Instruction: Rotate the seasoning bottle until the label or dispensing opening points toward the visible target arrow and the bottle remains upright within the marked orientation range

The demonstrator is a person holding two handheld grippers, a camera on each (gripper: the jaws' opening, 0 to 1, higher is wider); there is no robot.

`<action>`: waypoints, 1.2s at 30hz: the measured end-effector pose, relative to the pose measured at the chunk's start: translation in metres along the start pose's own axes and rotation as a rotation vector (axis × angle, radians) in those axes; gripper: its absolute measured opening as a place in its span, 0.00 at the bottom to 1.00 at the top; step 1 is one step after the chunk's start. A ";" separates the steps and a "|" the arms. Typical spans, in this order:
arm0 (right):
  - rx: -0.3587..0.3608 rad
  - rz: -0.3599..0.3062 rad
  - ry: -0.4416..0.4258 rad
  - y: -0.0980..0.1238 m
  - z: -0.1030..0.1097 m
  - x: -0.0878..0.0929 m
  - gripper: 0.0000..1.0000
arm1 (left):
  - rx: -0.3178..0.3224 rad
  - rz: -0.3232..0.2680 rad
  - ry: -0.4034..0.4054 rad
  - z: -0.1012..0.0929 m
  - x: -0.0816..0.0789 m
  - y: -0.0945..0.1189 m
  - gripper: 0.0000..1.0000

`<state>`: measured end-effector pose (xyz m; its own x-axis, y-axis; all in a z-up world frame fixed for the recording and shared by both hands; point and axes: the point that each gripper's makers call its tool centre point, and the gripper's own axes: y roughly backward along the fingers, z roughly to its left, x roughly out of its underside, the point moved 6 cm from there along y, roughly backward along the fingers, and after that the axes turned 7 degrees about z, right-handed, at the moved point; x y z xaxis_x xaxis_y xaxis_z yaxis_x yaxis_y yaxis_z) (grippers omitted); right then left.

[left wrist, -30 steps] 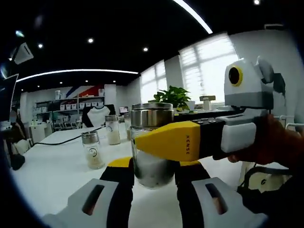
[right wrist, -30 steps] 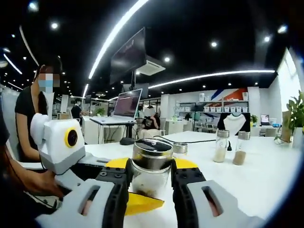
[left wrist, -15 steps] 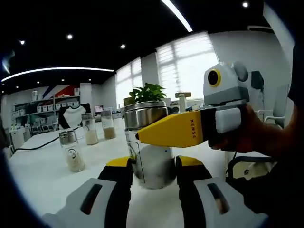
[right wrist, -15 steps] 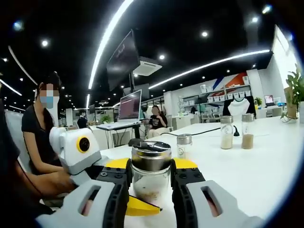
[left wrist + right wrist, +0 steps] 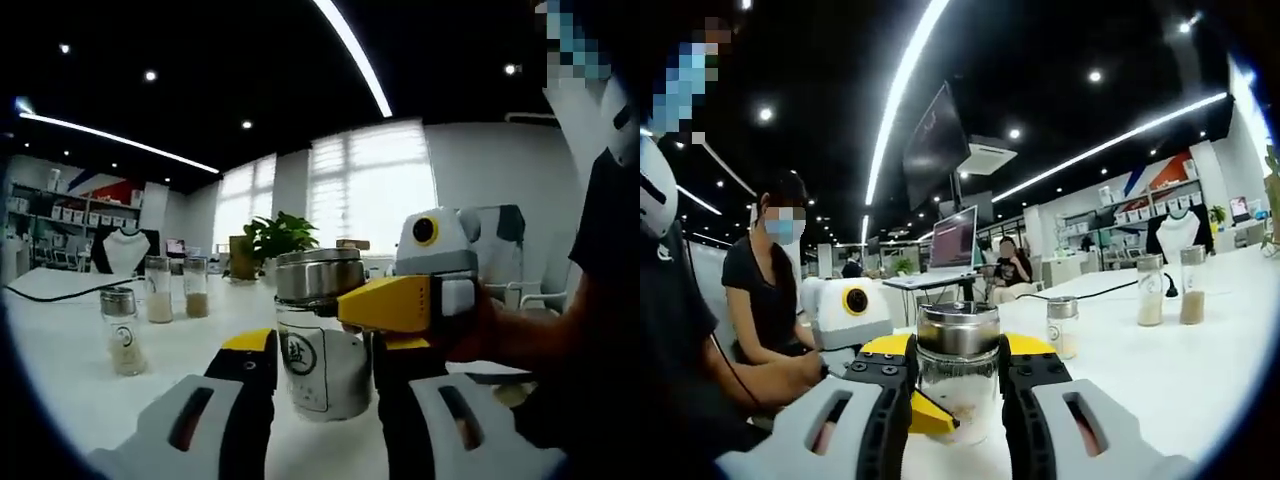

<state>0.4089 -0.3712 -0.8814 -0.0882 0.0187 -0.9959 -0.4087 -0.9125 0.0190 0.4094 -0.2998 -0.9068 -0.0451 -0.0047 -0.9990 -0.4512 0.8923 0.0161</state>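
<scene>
The seasoning bottle (image 5: 322, 372) is a glass jar with a steel lid and stands upright on the white table (image 5: 70, 375). Its round black-marked label (image 5: 298, 354) faces the left gripper view. My left gripper (image 5: 322, 342) has a jaw pressed to each side of the glass. My right gripper (image 5: 352, 310) reaches in from the right, yellow jaw at the bottle's upper part. In the right gripper view the bottle (image 5: 958, 385) sits between the jaws of my right gripper (image 5: 958, 348), and the left gripper (image 5: 930, 412) comes in low from the left.
Three smaller seasoning jars (image 5: 120, 332) (image 5: 158, 290) (image 5: 195, 287) stand farther back on the table, with a potted plant (image 5: 275, 238) behind. A seated person (image 5: 775, 295) and a laptop (image 5: 955, 240) are beyond the table's far side. A black cable (image 5: 1090, 292) crosses the table.
Both views have swung round with the hands. In the left gripper view the bottle's label has come to face the camera, and the right gripper has moved from across the bottle's front to its right side.
</scene>
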 end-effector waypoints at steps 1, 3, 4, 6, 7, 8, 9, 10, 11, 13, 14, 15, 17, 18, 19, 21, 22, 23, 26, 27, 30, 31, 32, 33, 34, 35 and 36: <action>-0.003 0.000 0.001 0.000 0.000 0.000 0.30 | 0.007 0.014 0.022 -0.001 0.002 -0.001 0.37; 0.001 0.015 -0.004 -0.001 -0.002 0.003 0.30 | -0.011 0.048 0.046 0.000 0.005 -0.001 0.37; 0.008 0.035 -0.013 -0.003 -0.003 0.005 0.31 | -0.032 0.077 0.036 0.002 0.007 -0.001 0.37; 0.064 0.096 0.010 -0.007 -0.006 0.011 0.31 | -0.101 0.145 0.028 0.007 0.013 -0.001 0.37; 0.097 0.105 0.041 -0.008 -0.007 0.011 0.30 | -0.143 0.155 0.007 0.010 0.014 -0.001 0.36; 0.111 0.108 0.053 -0.009 -0.008 0.011 0.30 | -0.160 0.159 -0.006 0.011 0.015 -0.001 0.36; 0.150 0.125 0.085 -0.012 -0.007 0.012 0.30 | -0.208 0.170 -0.047 0.014 0.016 -0.001 0.36; 0.165 0.127 0.099 -0.014 -0.006 0.013 0.30 | -0.227 0.175 -0.066 0.015 0.016 -0.001 0.36; 0.171 0.128 0.097 -0.016 -0.005 0.013 0.30 | -0.238 0.178 -0.070 0.015 0.016 -0.001 0.36; 0.210 0.126 0.085 -0.018 -0.007 0.014 0.31 | -0.271 0.183 -0.073 0.016 0.017 -0.003 0.36; 0.235 0.112 0.073 -0.018 -0.007 0.014 0.31 | -0.296 0.176 -0.086 0.017 0.016 -0.003 0.36; 0.255 0.099 0.062 -0.019 -0.008 0.014 0.31 | -0.314 0.171 -0.094 0.017 0.016 -0.003 0.36; 0.297 0.077 0.045 -0.021 -0.008 0.014 0.31 | -0.352 0.170 -0.107 0.018 0.016 -0.004 0.36; 0.317 0.068 0.041 -0.021 -0.008 0.015 0.31 | -0.359 0.171 -0.113 0.018 0.016 -0.004 0.36; 0.341 0.056 0.031 -0.022 -0.007 0.016 0.31 | -0.385 0.174 -0.129 0.017 0.017 -0.006 0.36; 0.380 0.027 0.009 -0.021 -0.008 0.015 0.32 | -0.423 0.176 -0.158 0.015 0.017 -0.009 0.36; 0.391 0.007 -0.007 -0.021 -0.008 0.015 0.32 | -0.433 0.174 -0.165 0.014 0.017 -0.010 0.36; 0.399 -0.017 -0.034 -0.020 -0.008 0.015 0.32 | -0.441 0.170 -0.162 0.013 0.017 -0.011 0.36; 0.411 -0.017 -0.047 -0.019 -0.008 0.015 0.32 | -0.451 0.159 -0.155 0.013 0.018 -0.013 0.36; 0.414 -0.013 -0.049 -0.018 -0.008 0.015 0.32 | -0.447 0.159 -0.157 0.013 0.019 -0.013 0.37; 0.357 -0.012 -0.057 -0.015 -0.010 0.012 0.31 | -0.394 0.145 -0.182 0.013 0.017 -0.013 0.37; 0.331 -0.011 -0.062 -0.014 -0.010 0.011 0.31 | -0.350 0.131 -0.148 0.012 0.015 -0.012 0.37; 0.285 -0.008 -0.063 -0.014 -0.009 0.010 0.31 | -0.307 0.120 -0.127 0.013 0.014 -0.011 0.37; 0.268 -0.006 -0.061 -0.013 -0.008 0.008 0.31 | -0.286 0.114 -0.120 0.013 0.013 -0.010 0.37; 0.237 -0.005 -0.050 -0.013 -0.007 0.006 0.31 | -0.271 0.112 -0.118 0.013 0.012 -0.009 0.37; 0.210 0.001 -0.036 -0.013 -0.006 0.005 0.31 | -0.252 0.113 -0.131 0.013 0.011 -0.007 0.37; 0.197 0.004 -0.032 -0.011 -0.006 0.004 0.31 | -0.234 0.118 -0.143 0.012 0.010 -0.006 0.38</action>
<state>0.4187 -0.3631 -0.8861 -0.1175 0.0314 -0.9926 -0.5779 -0.8150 0.0426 0.4223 -0.3002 -0.9176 0.0092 0.1714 -0.9852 -0.6444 0.7543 0.1253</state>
